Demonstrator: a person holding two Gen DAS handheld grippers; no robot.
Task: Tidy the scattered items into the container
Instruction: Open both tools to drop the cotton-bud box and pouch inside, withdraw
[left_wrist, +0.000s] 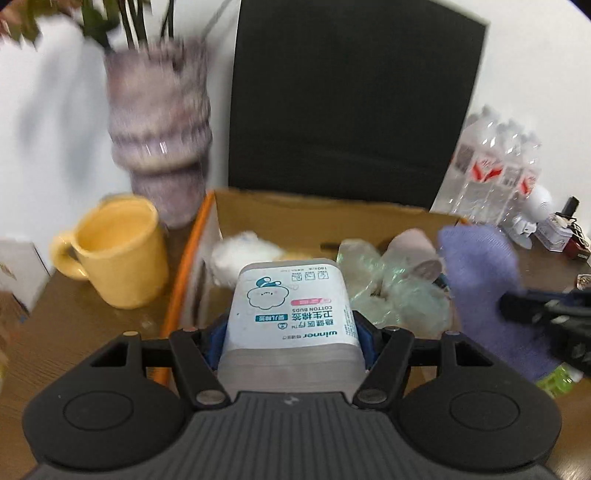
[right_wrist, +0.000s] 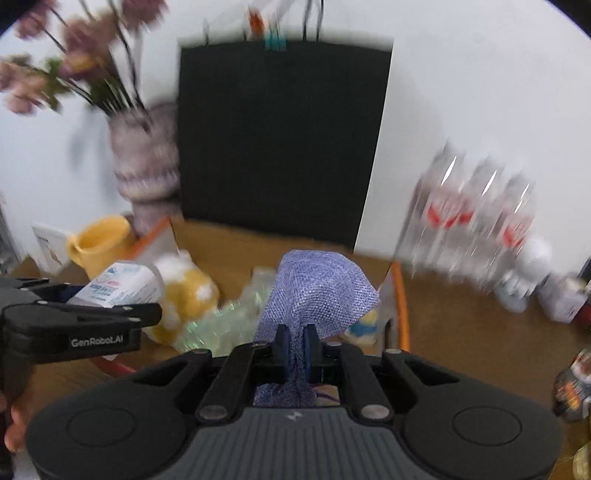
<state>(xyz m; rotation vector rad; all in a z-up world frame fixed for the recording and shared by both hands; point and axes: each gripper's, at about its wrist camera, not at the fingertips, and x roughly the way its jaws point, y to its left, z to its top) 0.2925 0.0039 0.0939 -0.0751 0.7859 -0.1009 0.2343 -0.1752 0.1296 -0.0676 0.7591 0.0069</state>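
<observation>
We've got the left gripper (left_wrist: 291, 334) with its jaws clamped on the cotton-bud tub (left_wrist: 291, 306), label upside down to us, and it's held right over the near edge of the box (left_wrist: 314, 210). In the right wrist view that same tub (right_wrist: 118, 282) sits at nine o'clock, above the box's left side.

Over on the right gripper (right_wrist: 294, 349), the jaws are pinched tight on the purple pouch (right_wrist: 317, 291), the mesh bunched between them and fanning out towards twelve o'clock over the box (right_wrist: 229, 236). From the left wrist view the pouch (left_wrist: 480, 273) shows at three o'clock, at the box's right end.

Inside the box we see a white and yellow plush (right_wrist: 184, 291) at the left, crinkled clear wrap (left_wrist: 388, 291) in the middle, and a pinkish roll (left_wrist: 413, 251) lying on the wrap towards the back.

On the worktop (left_wrist: 74, 332), a yellow mug (left_wrist: 118, 254) stands just beside the box at ten o'clock, a ribbed vase (left_wrist: 159, 147) behind it. A black bag (left_wrist: 351, 103) rises at twelve, behind the box, and shrink-wrapped bottles (left_wrist: 495, 166) stand at two o'clock. Plenty of blur out there.
</observation>
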